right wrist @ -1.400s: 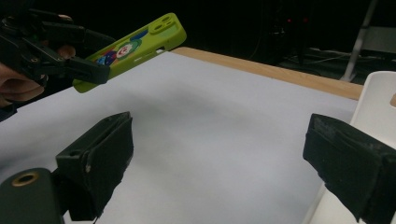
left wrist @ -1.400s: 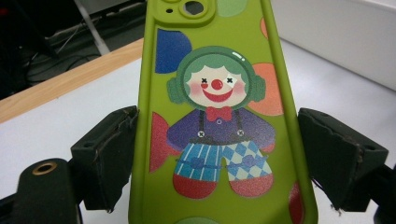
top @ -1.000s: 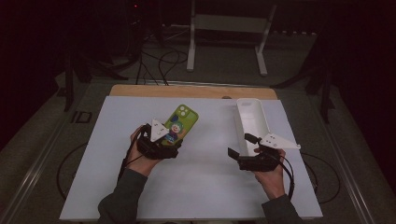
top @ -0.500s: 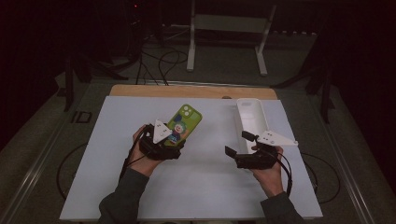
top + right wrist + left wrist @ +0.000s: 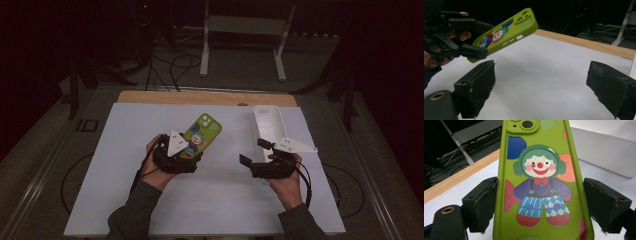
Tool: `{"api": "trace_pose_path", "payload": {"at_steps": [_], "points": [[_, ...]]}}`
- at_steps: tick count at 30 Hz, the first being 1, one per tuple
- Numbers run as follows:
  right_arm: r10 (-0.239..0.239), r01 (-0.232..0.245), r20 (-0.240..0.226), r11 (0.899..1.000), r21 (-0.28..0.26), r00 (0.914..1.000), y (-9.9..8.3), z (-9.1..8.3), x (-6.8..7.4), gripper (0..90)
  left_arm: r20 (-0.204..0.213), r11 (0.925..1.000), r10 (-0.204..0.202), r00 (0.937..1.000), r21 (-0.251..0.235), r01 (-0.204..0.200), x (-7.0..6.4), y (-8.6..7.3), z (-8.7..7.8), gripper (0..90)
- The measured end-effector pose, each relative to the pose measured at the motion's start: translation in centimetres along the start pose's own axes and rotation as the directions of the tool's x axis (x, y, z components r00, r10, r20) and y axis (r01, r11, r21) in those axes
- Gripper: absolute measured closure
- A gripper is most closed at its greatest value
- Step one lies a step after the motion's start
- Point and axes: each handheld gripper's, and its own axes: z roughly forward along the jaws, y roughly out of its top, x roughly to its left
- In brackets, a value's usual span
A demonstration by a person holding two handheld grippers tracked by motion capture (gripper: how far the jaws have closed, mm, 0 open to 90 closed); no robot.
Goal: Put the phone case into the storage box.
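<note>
Right gripper (image 5: 252,152): nearest the person, low over the surface (image 5: 120,200), jaws spread wide with nothing between them, aimed toward the raised case.
Left gripper (image 5: 192,159): clamped on the lower sides of the phone case (image 5: 202,136), one jaw on each long edge.
Phone case: green, with a clown print; its camera end is tilted up off the surface and angled toward the far right, as the right gripper view (image 5: 506,32) makes plain.
Step in hand, as I judge it: a handover or a placing of the case, with the white tray (image 5: 267,125) the likely goal.
Doing it well: keep the left grip square on the edges, since the case is soft-looking and may flex or slip; bring the right gripper to the free upper half, well apart from the left jaws, and close before the left lets go.
White tray: far right on the surface, long and narrow, just beyond the right gripper.
Wooden edge (image 5: 200,97): farthest, along the back of the surface.
</note>
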Motion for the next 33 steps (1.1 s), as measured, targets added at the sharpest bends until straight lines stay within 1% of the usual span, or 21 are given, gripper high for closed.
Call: {"api": "trace_pose_path", "payload": {"at_steps": [7, 13, 19, 24, 33], "points": [[0.015, -0.015, -0.003, 1.000, 0.015, 0.9999, 0.3, 0.5, 0.1, 8.4, 0.017, 0.9998, 0.016, 0.9997, -0.009, -0.016, -0.4, 0.2, 0.2, 16.2], [0.021, -0.021, -0.011, 0.999, 0.026, 0.9997, 0.7, 0.8, 0.3, 8.4, 0.036, 0.9991, 0.040, 0.9986, -0.014, -0.040, -0.8, 0.3, 0.5, 16.2], [0.044, -0.043, -0.030, 0.999, 0.029, 0.9986, 0.8, 1.0, 0.3, 8.4, 0.053, 0.9982, 0.056, 0.9970, -0.026, -0.054, -1.0, 0.4, 0.5, 16.2], [0.048, -0.046, -0.042, 0.998, 0.032, 0.9980, 1.0, 1.3, 0.4, 8.4, 0.066, 0.9972, 0.067, 0.9956, -0.037, -0.064, -1.1, 0.5, 0.5, 16.2], [0.076, -0.074, -0.074, 0.997, 0.032, 0.9944, 1.1, 1.9, 0.4, 8.4, 0.090, 0.9949, 0.089, 0.9920, -0.056, -0.084, -1.7, 0.8, 0.5, 16.2]]}}
